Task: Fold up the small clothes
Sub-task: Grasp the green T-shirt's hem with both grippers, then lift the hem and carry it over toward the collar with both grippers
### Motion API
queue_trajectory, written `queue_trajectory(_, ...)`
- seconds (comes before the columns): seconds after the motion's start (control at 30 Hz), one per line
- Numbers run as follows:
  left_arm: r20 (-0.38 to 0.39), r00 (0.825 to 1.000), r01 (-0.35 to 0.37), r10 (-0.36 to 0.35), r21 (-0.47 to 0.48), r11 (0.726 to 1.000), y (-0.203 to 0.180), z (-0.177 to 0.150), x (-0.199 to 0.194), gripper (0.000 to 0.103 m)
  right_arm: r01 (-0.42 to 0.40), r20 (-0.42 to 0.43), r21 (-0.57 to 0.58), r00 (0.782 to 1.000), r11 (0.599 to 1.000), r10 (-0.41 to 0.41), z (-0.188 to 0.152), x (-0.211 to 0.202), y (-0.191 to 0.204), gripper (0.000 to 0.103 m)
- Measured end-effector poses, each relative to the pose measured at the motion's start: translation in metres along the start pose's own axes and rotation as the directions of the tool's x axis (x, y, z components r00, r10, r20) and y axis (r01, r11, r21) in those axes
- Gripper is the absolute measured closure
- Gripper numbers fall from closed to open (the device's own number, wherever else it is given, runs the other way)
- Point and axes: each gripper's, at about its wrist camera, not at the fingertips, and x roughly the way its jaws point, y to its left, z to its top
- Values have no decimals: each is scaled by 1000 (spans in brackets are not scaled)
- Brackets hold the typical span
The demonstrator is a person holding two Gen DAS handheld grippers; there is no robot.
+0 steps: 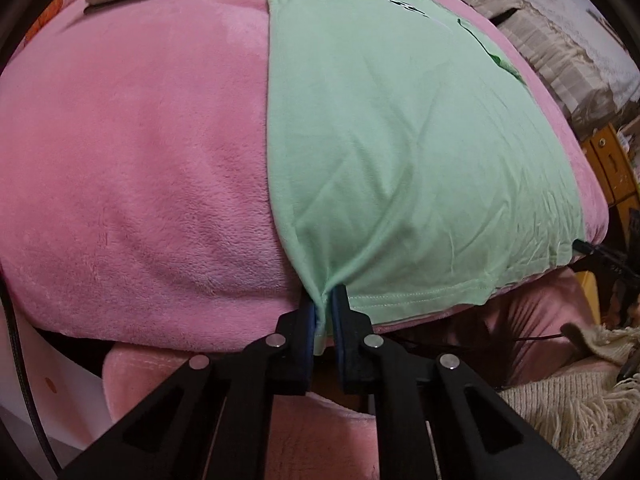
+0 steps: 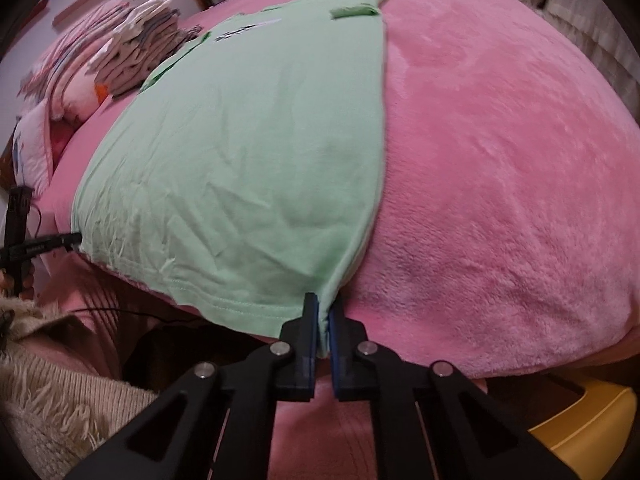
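A mint green t-shirt [image 1: 400, 140] lies flat on a pink plush blanket [image 1: 140, 160], sleeves folded in, hem toward me. My left gripper [image 1: 323, 300] is shut on the hem's left corner, the cloth bunched between its blue pads. In the right wrist view the same shirt [image 2: 248, 152] spreads over the blanket [image 2: 500, 160], and my right gripper [image 2: 323, 308] is shut on the hem's right corner. Each gripper shows at the far hem corner in the other's view, the right gripper [image 1: 580, 246] and the left gripper [image 2: 74, 240].
A stack of folded clothes [image 2: 144, 52] sits at the back left beside pink pillows [image 2: 64, 80]. A cream fringed rug [image 2: 52, 396] and a yellow stool [image 2: 588, 420] lie below the bed edge. Wooden furniture [image 1: 608, 160] stands at the right.
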Motion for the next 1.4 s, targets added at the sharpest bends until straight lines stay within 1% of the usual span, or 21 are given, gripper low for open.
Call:
queue_trajectory(0.1, -8, 1000, 0, 0, 22, 1000, -8, -1, -4, 99, 9, 7, -51, 1000, 999, -9, 0, -10, 6, 99)
queue_trajectory(0.17, -8, 1000, 23, -22, 27, 999, -6, -1, -13, 100, 6, 16, -59, 1000, 998, -5, 0, -17, 4, 99)
queue_trajectory(0.27, 8, 998, 68, -68, 10, 998, 2, 1, -27, 100, -13, 42, -29, 999, 999, 14, 1, -31, -3, 99)
queue_trajectory(0.37, 36, 992, 125, -124, -17, 992, 5, 4, -40, 100, -47, 86, 11, 995, 999, 46, 3, -45, -7, 99)
queue_trajectory(0.47, 76, 979, 193, -189, -49, 980, 6, 7, -53, 100, -98, 121, 26, 988, 995, 94, 10, -58, -3, 99)
queue_trajectory(0.53, 119, 962, 254, -245, -68, 965, 5, 10, -65, 101, -141, 140, 33, 981, 989, 135, 15, -66, 0, 99)
queue_trajectory(0.57, 132, 957, 271, -260, -74, 960, 5, 11, -68, 101, -182, 154, 43, 973, 982, 173, 18, -71, 1, 99)
queue_trajectory(0.6, 155, 946, 300, -285, -83, 950, 5, 13, -75, 101, -217, 168, 53, 964, 975, 205, 21, -76, 2, 99)
queue_trajectory(0.67, 194, 928, 340, -317, -95, 936, 3, 15, -84, 101, -268, 195, 63, 948, 961, 251, 26, -84, 5, 99)
queue_trajectory(0.7, 216, 919, 357, -330, -102, 928, 3, 18, -90, 101, -303, 218, 71, 934, 950, 281, 30, -91, 6, 99)
queue_trajectory(0.73, 235, 910, 373, -341, -108, 921, 3, 20, -95, 101, -320, 234, 75, 926, 944, 295, 32, -94, 6, 99)
queue_trajectory(0.83, 267, 898, 392, -350, -124, 911, 3, 26, -103, 101, -374, 296, 90, 895, 923, 334, 45, -109, 6, 99)
queue_trajectory(0.87, 273, 897, 391, -347, -130, 911, 4, 29, -105, 101, -387, 314, 93, 886, 918, 342, 49, -112, 6, 99)
queue_trajectory(0.9, 274, 904, 376, -327, -147, 915, 5, 35, -108, 101, -392, 331, 96, 879, 915, 342, 54, -116, 6, 99)
queue_trajectory(0.97, 286, 910, 360, -300, -189, 914, 9, 45, -112, 101, -400, 361, 103, 869, 911, 340, 64, -121, 7, 99)
queue_trajectory(1.03, 307, 907, 360, -287, -215, 908, 13, 54, -117, 101, -402, 389, 108, 859, 909, 334, 75, -127, 7, 99)
queue_trajectory(1.1, 347, 904, 338, -248, -228, 913, 14, 72, -131, 101, -400, 414, 112, 851, 910, 323, 93, -132, 6, 99)
queue_trajectory(1.17, 382, 898, 321, -219, -228, 919, 16, 91, -143, 101, -383, 429, 114, 851, 917, 302, 110, -134, 3, 99)
queue_trajectory(1.23, 414, 892, 296, -181, -233, 926, 14, 119, -152, 101, -357, 447, 116, 852, 927, 273, 131, -135, -1, 99)
queue_trajectory(1.33, 456, 886, 215, -82, -250, 944, 12, 167, -158, 101, -331, 481, 144, 847, 933, 227, 167, -133, -11, 99)
queue_trajectory(1.4, 474, 880, 180, -36, -262, 948, 13, 194, -156, 101, -316, 500, 164, 843, 934, 197, 192, -127, -20, 99)
